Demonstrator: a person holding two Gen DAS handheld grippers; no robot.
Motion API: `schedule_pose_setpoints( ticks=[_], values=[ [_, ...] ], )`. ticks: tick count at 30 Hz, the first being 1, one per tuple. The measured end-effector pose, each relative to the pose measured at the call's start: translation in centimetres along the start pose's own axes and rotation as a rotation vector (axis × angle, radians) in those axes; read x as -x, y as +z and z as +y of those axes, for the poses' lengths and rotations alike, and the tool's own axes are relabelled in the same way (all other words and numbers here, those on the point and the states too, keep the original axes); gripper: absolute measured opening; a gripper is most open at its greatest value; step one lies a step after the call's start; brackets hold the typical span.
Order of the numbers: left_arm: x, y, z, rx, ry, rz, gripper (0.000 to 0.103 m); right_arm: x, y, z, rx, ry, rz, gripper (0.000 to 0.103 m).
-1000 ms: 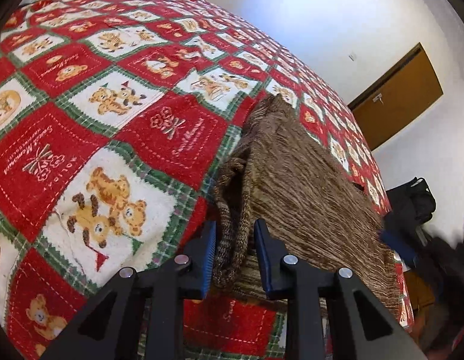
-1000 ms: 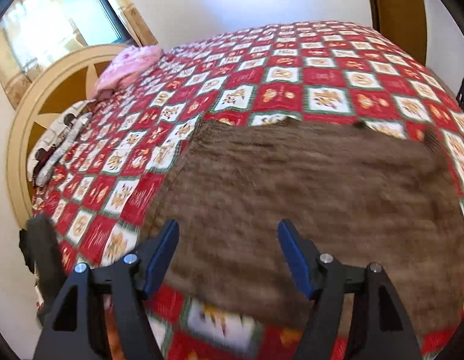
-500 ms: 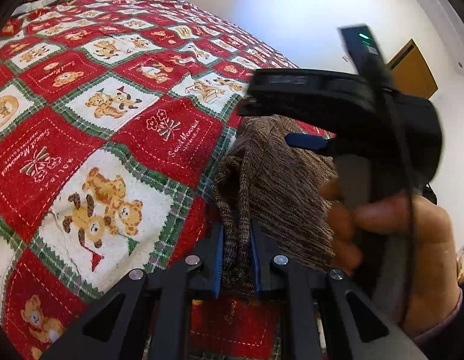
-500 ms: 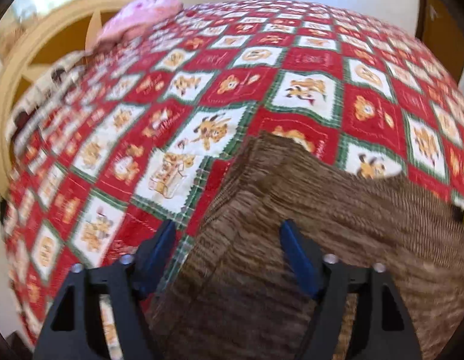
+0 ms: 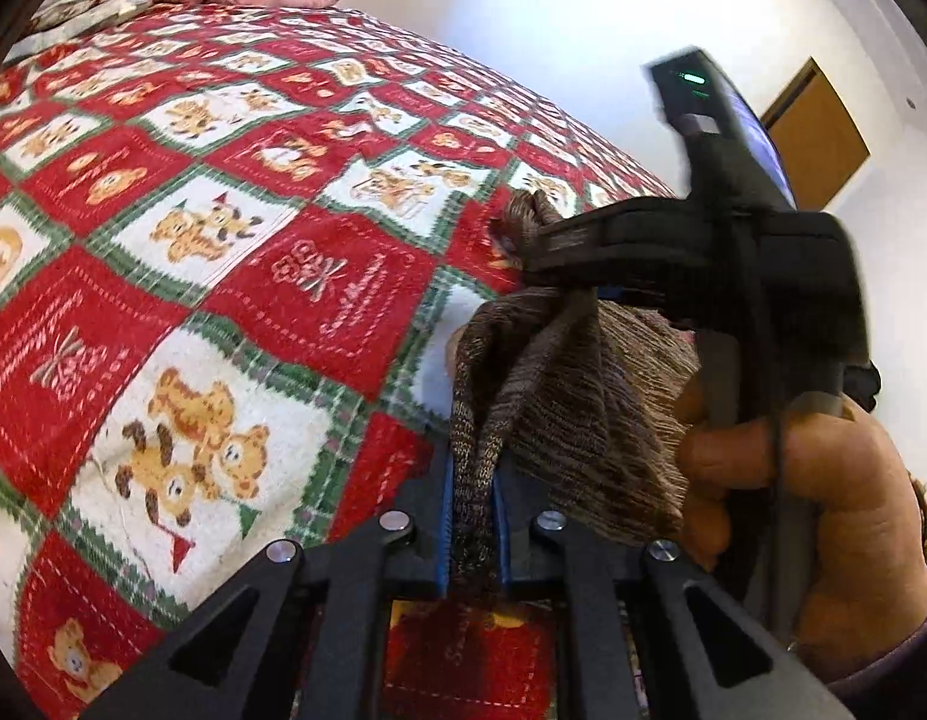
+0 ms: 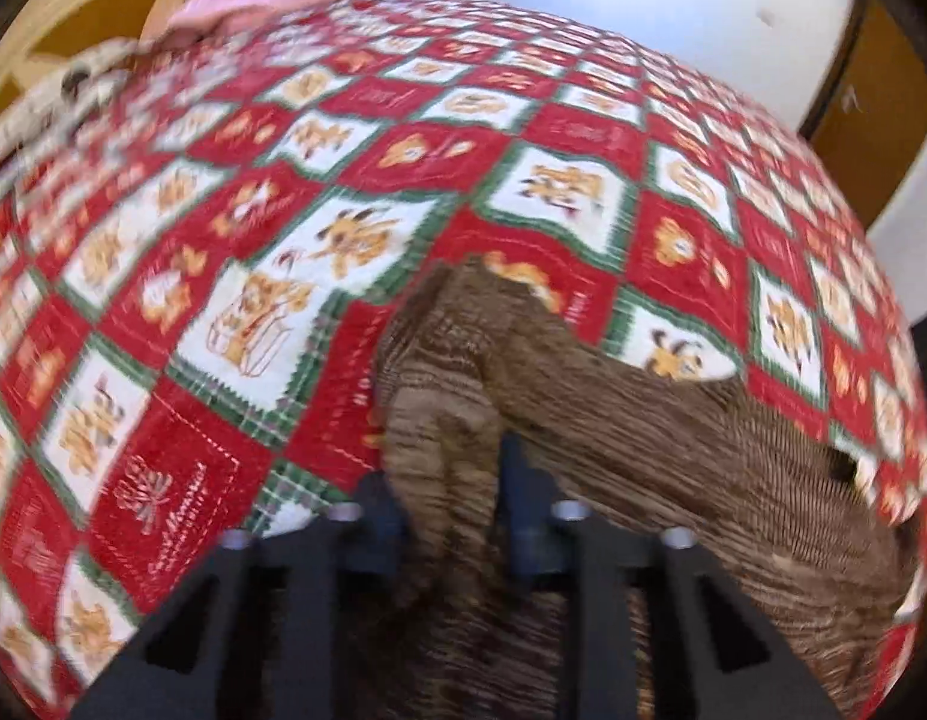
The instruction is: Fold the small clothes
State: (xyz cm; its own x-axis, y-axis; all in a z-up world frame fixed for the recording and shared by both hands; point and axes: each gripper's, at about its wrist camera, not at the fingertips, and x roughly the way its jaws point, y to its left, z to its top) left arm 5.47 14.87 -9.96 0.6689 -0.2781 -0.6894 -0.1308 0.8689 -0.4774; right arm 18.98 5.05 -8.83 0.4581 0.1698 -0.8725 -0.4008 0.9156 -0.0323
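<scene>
brown knit garment on quilted bed: near edge clamped in left gripper fingers, far corner pinched in right gripper fingers.

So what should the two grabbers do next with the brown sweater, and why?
Probably lift together and carry that edge across to fold it. The left gripper is shut on the sweater, the right gripper pinches another bunch of it, and the rest lies flat on the quilt.
</scene>
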Motion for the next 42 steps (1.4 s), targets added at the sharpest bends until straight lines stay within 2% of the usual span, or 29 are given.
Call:
schedule_pose_setpoints(
  ticks=[4, 6, 12, 16, 23, 27, 34, 36, 37, 38, 40, 42],
  values=[
    [1.1, 0.4, -2.1, -0.098, -0.004, -0.022, 0.010, 1.7, -0.3, -3.8, -0.155, 0.190, -0.012, 0.020],
    [1.8, 0.3, -3.5, -0.147, -0.018, -0.032, 0.010, 2.9, -0.5, -5.3, -0.185, 0.238, -0.033, 0.020],
    [3.7, 0.1, -8.5, -0.281, -0.083, -0.075, 0.010, 6.8, -1.0, -9.5, -0.243, 0.296, -0.077, 0.020],
    [5.1, -1.0, -13.8, -0.406, -0.153, -0.111, 0.010, 9.9, -1.9, -13.7, -0.253, 0.295, -0.112, 0.019],
    [4.3, -5.1, -22.6, -0.573, -0.251, -0.092, 0.010, 13.7, -5.7, -21.9, -0.246, 0.224, -0.143, 0.019],
    [2.4, -8.3, -26.5, -0.652, -0.288, -0.040, 0.010, 12.5, -9.0, -26.7, -0.279, 0.211, -0.115, 0.019],
    [-1.3, -12.3, -29.3, -0.720, -0.287, 0.069, 0.010, 10.0, -12.4, -30.5, -0.333, 0.242, -0.089, 0.019],
    [-2.0, -13.1, -29.2, -0.729, -0.272, 0.102, 0.010, 9.5, -12.7, -31.0, -0.323, 0.254, -0.081, 0.024],
    [-2.2, -13.4, -29.2, -0.735, -0.264, 0.110, 0.010, 9.1, -12.8, -31.0, -0.326, 0.254, -0.078, 0.030],
    [-2.3, -13.5, -28.8, -0.740, -0.260, 0.129, 0.010, 8.9, -12.9, -31.1, -0.333, 0.247, -0.076, 0.042],
    [-2.0, -13.4, -28.0, -0.737, -0.275, 0.179, 0.011, 9.1, -13.4, -31.7, -0.356, 0.227, -0.073, 0.053],
    [-1.3, -12.9, -26.8, -0.745, -0.301, 0.216, 0.011, 10.2, -14.1, -32.5, -0.390, 0.208, -0.088, 0.054]
  ],
)
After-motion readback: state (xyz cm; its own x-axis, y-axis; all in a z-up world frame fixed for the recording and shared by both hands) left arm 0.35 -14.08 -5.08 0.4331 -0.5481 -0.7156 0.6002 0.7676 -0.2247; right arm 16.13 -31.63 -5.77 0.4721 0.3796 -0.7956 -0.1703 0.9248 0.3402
